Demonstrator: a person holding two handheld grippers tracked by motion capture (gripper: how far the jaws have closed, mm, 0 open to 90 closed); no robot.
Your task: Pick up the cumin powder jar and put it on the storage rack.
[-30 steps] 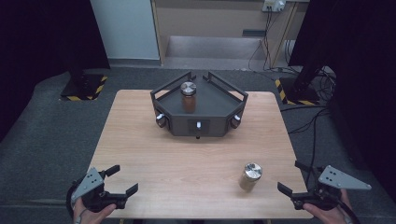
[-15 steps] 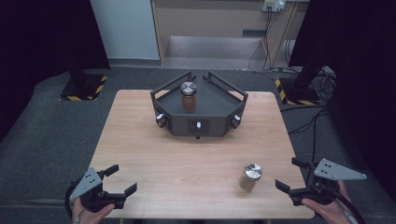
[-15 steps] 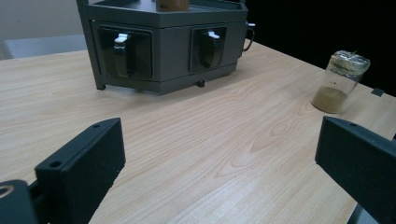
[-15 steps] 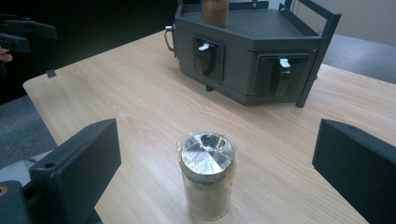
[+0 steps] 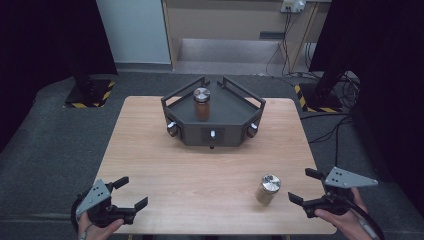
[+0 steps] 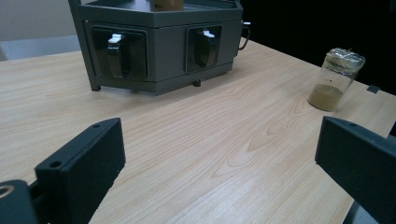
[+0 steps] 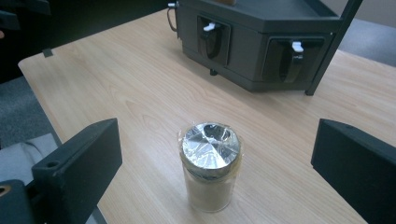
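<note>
Jar (image 5: 269, 188) stood upright near the table's (image 5: 150, 150) near right edge, just left of the right gripper (image 5: 314, 192), whose jaws are spread wide and empty. Left gripper (image 5: 128, 193) likewise released, well apart at near left. Jar's contents hard to make out; a second jar (image 5: 202, 103) sits on the grey stand (image 5: 212, 131), far centre.

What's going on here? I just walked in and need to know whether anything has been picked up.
Nothing is held. A person holds a gripper in each hand at the near edge of the wooden table. The right gripper, jaws open, faces a foil-capped glass jar of brown powder standing apart from it. The left gripper is open over bare wood. A second jar stands on the dark grey tray stand farther back.
</note>
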